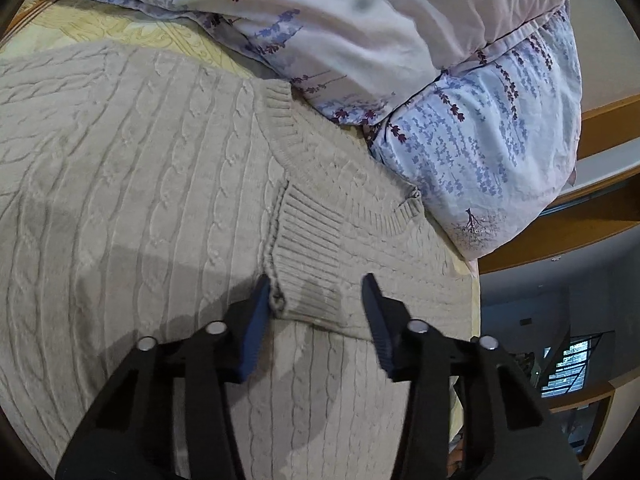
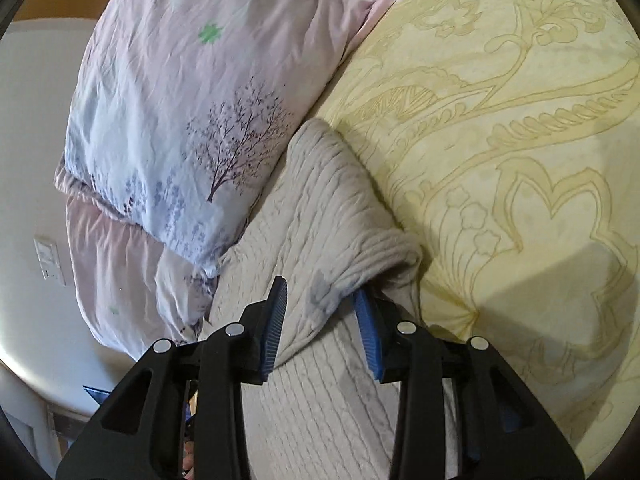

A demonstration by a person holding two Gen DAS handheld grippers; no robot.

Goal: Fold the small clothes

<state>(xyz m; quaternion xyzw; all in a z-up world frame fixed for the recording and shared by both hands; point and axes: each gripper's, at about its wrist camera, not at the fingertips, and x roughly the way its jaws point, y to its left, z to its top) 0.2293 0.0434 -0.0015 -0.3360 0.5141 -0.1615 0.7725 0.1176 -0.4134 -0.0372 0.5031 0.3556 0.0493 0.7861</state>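
Your left claw [image 1: 316, 292] points down at the beige cable-knit sweater [image 1: 132, 184], which lies spread over the bed's yellow patterned sheet [image 1: 120, 30]. The claw stands partly open. Between its blue pads [image 1: 256, 332] sits the ribbed cuff [image 1: 308, 240] of a sleeve folded across the sweater's body; the cuff's seam edge is right against the left-hand pad, while the right-hand pad is clear of the knit. Ahead of this claw and to its right, the floral pillows [image 1: 480, 152] press against the sweater's ribbed neckline.

Your right claw [image 2: 320, 300] is also partly open. A raised fold of the same sweater [image 2: 320, 200] bunches between its pads: the knit drapes over the tip of the right-hand pad [image 2: 370, 344], and the left-hand pad is just beside the fabric, so you cannot tell whether it is really gripped. To this claw's right lies the bare sheet [image 2: 500, 120]; ahead and to its left lie the pillows [image 2: 180, 120].
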